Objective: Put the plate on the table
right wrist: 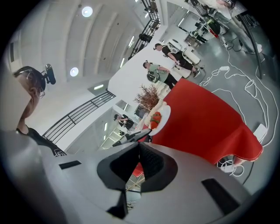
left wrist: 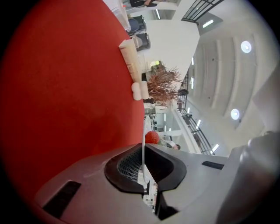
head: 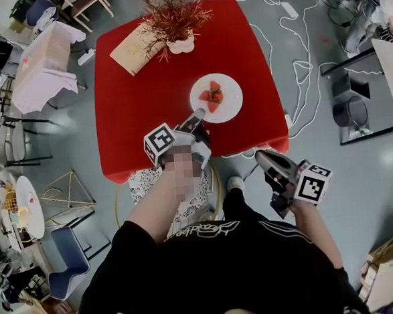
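A white plate point(head: 225, 107) with a few strawberries point(head: 213, 96) is over the near right part of the red table point(head: 145, 89). My left gripper point(head: 197, 115) is shut on its near rim. In the left gripper view the plate point(left wrist: 143, 142) shows edge-on as a thin white line between the closed pads, with one strawberry point(left wrist: 152, 137) beyond; whether it rests on the cloth I cannot tell. My right gripper point(head: 261, 157) hangs off the table's near right corner, shut and empty. In its view point(right wrist: 139, 146) the plate point(right wrist: 163, 118) lies ahead above the red table point(right wrist: 205, 122).
A dried red plant point(head: 173, 17) in a white pot point(head: 180, 45) and a wooden board point(head: 132, 50) stand at the table's far side. A patterned chair point(head: 145, 183) is tucked at the near edge. White cables point(head: 297, 59) trail over the floor on the right.
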A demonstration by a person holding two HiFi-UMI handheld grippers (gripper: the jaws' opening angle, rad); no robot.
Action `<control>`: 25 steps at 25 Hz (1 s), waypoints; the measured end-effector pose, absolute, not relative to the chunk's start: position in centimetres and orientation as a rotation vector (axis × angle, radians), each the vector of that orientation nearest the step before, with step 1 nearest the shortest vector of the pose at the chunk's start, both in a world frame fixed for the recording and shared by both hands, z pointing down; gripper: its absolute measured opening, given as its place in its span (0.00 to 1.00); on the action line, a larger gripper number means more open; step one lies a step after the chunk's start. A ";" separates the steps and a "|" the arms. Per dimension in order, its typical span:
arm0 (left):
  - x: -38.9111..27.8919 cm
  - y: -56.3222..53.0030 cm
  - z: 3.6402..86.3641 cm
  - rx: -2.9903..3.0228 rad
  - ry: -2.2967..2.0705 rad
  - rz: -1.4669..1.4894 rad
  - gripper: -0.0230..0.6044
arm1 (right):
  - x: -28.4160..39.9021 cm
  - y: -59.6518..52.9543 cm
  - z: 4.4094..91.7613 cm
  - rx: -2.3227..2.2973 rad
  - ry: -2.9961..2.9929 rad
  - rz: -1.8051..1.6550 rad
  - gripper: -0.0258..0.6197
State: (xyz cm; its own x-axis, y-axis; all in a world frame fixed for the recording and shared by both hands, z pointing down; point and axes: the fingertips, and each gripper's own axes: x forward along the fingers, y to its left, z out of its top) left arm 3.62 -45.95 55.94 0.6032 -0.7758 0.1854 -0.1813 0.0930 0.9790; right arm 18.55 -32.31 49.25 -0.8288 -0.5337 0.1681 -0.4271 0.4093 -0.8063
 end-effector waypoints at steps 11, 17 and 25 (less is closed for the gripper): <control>3.4 -47.0 60.3 1.370 -0.944 -0.456 0.06 | 19.2 -32.5 49.4 -0.872 2.533 -1.411 0.05; 3.5 -47.3 60.7 1.343 -0.956 -0.437 0.06 | 19.3 -32.6 49.6 -0.879 2.530 -1.419 0.05; 3.5 -47.4 61.0 1.263 -0.966 -0.416 0.07 | 19.2 -32.8 49.6 -0.874 2.520 -1.428 0.05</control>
